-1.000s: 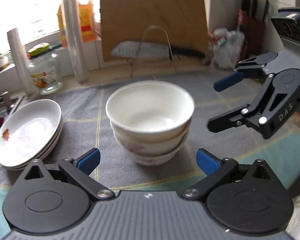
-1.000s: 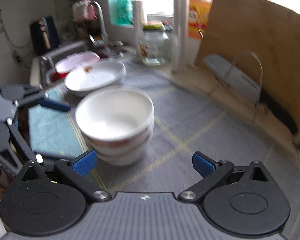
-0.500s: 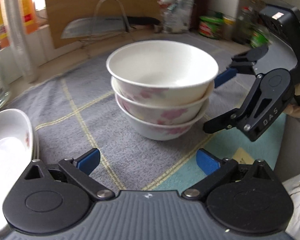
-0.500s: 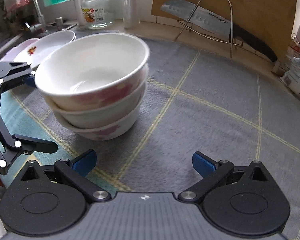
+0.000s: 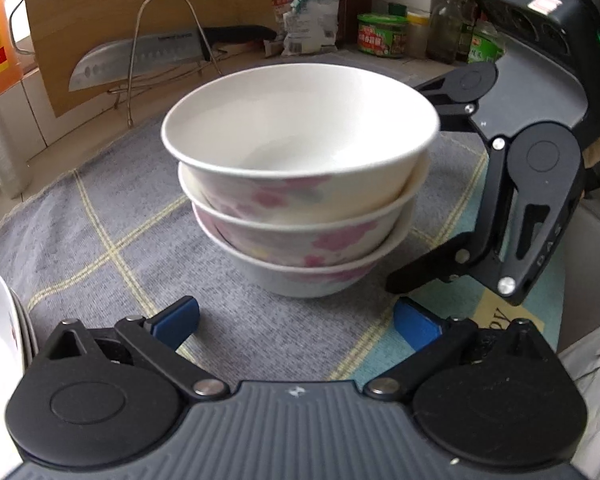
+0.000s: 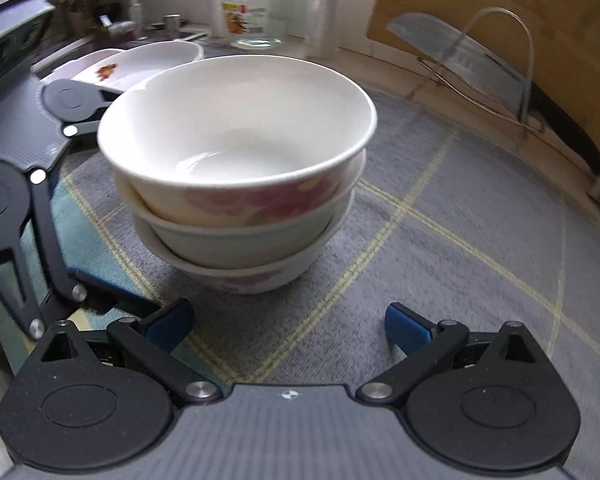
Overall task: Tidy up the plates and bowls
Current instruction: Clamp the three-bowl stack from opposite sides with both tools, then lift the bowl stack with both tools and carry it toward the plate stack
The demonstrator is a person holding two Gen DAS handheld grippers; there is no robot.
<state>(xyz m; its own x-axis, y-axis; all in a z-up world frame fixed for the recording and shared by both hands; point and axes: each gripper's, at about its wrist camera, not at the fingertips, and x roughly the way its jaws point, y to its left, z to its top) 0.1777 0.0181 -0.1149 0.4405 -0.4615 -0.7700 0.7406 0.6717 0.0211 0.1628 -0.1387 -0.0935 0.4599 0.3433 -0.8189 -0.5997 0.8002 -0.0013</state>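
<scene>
Both grippers now much closer to the bowl stack [image 5: 300, 184] than a second ago, and lower; stack fills the middle of both views where it sat small and further off before. Three white floral bowls, nested, upright, on the grey checked mat [image 5: 100, 232] on the worktop; stack itself unmoved. Left gripper [image 5: 296, 320] wide open, blue pads just short of the bottom bowl, empty. Right gripper [image 6: 288, 320] likewise wide open, empty, pads near the base of the stack. Seen from the left wrist, right gripper flanks the stack's far side, upper finger by the top rim, contact not discernible. Stacked plates [image 6: 140, 62] beyond and beside the bowls, near the sink, apart from them. Knife [image 5: 140, 58] on its wire stand behind, well clear. Reads as a two-sided approach to the stack; grasp not yet made, nothing lifted
</scene>
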